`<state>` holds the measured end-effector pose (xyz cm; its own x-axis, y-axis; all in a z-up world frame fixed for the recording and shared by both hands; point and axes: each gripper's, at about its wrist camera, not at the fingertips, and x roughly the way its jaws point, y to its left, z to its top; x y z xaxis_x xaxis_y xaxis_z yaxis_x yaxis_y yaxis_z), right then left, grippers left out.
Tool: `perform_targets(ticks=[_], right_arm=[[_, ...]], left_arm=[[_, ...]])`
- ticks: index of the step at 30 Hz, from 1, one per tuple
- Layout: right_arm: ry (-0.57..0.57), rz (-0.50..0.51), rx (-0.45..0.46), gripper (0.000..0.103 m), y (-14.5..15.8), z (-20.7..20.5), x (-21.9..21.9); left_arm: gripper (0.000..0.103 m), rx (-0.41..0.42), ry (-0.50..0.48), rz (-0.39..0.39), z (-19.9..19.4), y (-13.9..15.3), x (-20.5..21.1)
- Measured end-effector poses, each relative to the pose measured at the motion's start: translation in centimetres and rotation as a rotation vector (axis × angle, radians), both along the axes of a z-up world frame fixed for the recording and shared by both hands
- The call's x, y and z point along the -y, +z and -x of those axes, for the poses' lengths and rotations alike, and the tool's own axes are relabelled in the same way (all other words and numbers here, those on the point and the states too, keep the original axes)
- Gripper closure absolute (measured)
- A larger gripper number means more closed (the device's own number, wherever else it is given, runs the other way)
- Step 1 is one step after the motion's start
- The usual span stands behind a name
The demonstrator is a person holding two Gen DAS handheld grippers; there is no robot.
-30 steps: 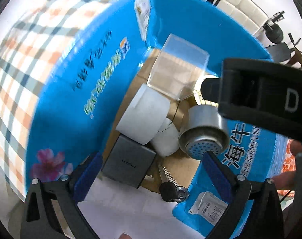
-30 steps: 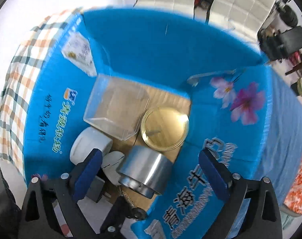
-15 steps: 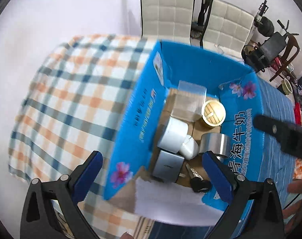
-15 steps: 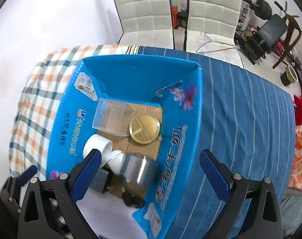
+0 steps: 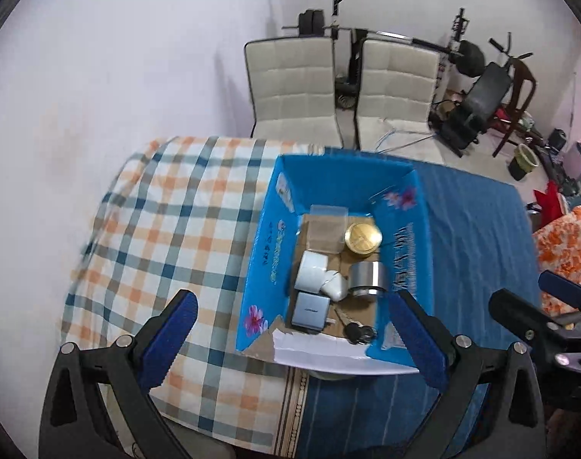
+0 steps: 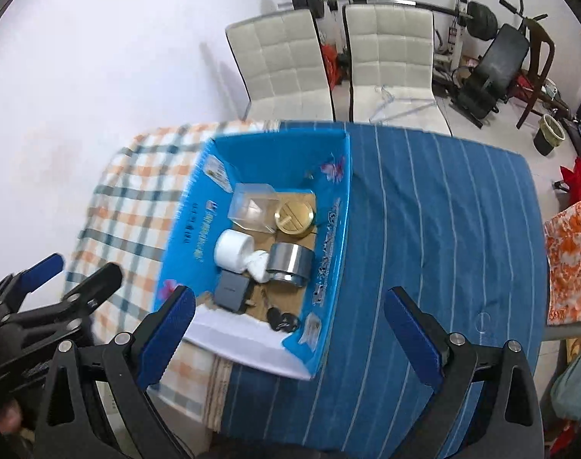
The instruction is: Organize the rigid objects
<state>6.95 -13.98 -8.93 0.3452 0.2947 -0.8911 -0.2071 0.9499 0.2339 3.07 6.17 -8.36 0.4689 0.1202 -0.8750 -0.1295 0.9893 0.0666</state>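
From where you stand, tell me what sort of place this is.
Most likely a room in a home, used for both dining and exercise: a cloth-covered table, two padded white chairs against the wall, and a barbell rack with a weight bench behind them.

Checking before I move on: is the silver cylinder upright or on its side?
On its side: the silver cylinder shows its curved wall upward, inside the blue box.

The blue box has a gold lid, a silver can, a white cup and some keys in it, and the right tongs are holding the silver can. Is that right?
Not quite. The right tongs hold nothing: they are open and up above the blue box. The right wrist view shows the silver can lying inside the box, with the gold lid, white cup and keys.
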Motion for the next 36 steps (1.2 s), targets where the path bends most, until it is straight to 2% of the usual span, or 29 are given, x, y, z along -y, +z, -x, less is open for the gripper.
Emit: perform_targets(ticks=[5,8,17,22,26,36], right_arm=[[-0.042,-0.031,0.097,0.002,6.3,3.1,2.1],[-0.061,-0.023,0.124,0.002,9.1,4.5,2.9],[-0.042,-0.054,0.151,0.002,14.0,7.4,4.4],[-0.063,-0.059,0.12,0.002,14.6,7.7,4.7],[-0.071,-0.044,0.13,0.002,14.7,8.0,4.7],[-0.13,0.045,0.141,0.002,12.7,7.2,4.7]], left_arm=[[0.0,0.054,-0.008,0.025,1.6,3.8,0.8],[0.0,0.079,-0.011,0.028,2.5,5.9,1.0],[0.0,0.104,-0.022,0.045,4.9,9.0,1.9],[0.0,0.123,-0.026,0.035,5.3,9.7,2.2],[0.0,0.131,-0.04,0.011,5.2,9.8,2.7],[0.0,0.098,-0.055,0.006,4.2,8.1,2.8]])
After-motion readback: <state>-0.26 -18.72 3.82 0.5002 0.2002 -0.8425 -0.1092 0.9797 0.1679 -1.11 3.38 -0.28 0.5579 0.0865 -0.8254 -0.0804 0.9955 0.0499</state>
